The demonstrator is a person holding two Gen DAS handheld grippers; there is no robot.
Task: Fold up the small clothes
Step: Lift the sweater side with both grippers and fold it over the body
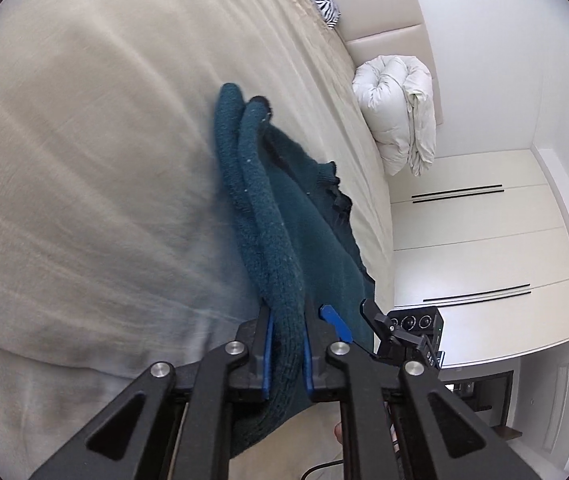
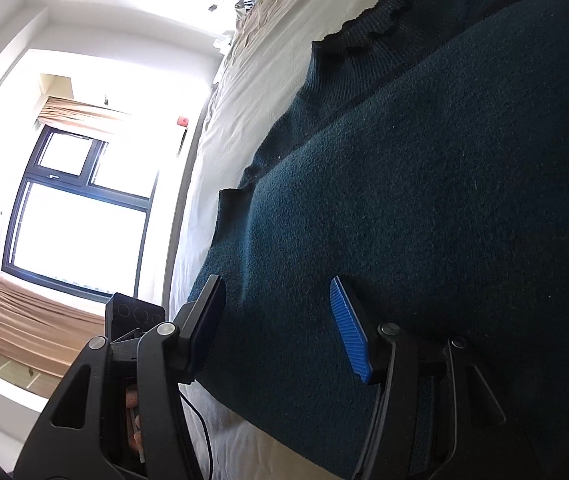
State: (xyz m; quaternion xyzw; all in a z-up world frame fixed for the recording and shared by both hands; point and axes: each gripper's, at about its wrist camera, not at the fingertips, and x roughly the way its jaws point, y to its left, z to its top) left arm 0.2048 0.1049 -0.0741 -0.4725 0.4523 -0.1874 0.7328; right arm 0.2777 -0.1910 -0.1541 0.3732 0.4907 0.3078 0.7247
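Left to right: the left hand-held gripper [image 1: 287, 350] is pinched shut on a rolled edge of one dark teal sweater [image 1: 284, 216], which trails away from its blue pads across the beige bed [image 1: 84, 160]. Right of the sweater, one white folded duvet [image 1: 398, 112] sits by the headboard. The right hand-held gripper [image 2: 280, 328] stands about half open over the sweater [image 2: 424, 200], its two pads [image 2: 350, 328] gripping nothing.
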